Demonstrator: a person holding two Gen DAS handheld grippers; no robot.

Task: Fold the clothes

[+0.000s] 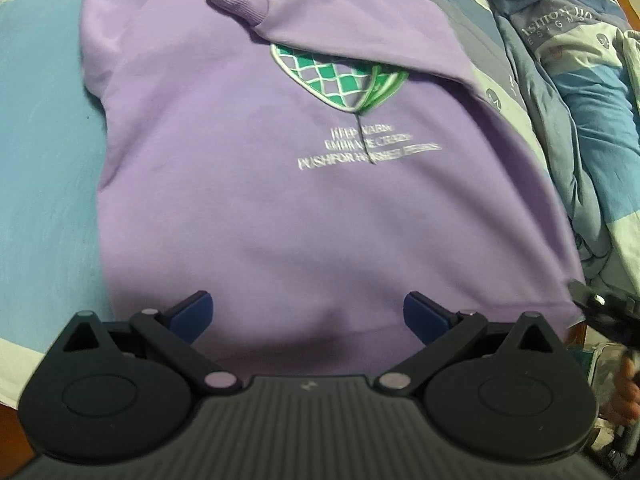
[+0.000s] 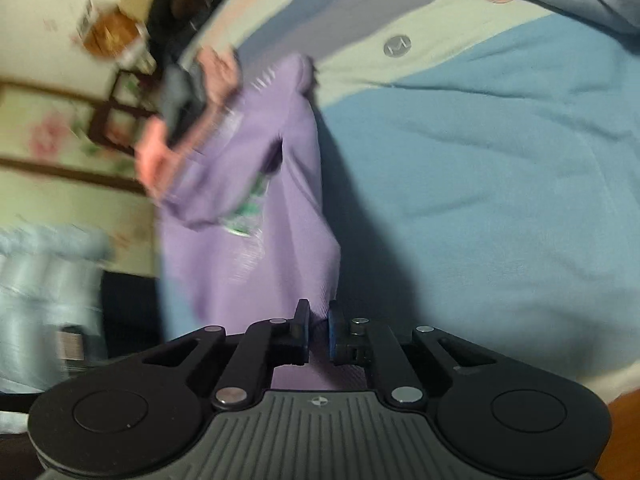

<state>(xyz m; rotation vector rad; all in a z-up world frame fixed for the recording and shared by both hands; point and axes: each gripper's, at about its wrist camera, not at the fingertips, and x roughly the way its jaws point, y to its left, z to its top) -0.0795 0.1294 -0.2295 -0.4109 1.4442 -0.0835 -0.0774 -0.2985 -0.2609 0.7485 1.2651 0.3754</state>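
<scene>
One sleeve (image 1: 340,44) of the purple sweatshirt (image 1: 280,200) already lies folded across its chest on the bed (image 1: 44,160). The left gripper (image 1: 308,314) hangs released over the hem. The right gripper (image 2: 319,330) is clenched on purple fabric, seemingly the other sleeve, not yet folded in; the body fold remains.

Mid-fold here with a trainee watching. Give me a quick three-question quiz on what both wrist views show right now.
1. True or false: the left tool is clamped on the purple sweatshirt.
2. What is the right tool pinching? A) the striped blanket B) the purple sweatshirt C) nothing
3. Fill in: one sleeve lies folded across the sweatshirt's ____.

Key
1. False: its jaws stand wide open over the hem.
2. B
3. chest, partly covering the green checkered emblem.
</scene>
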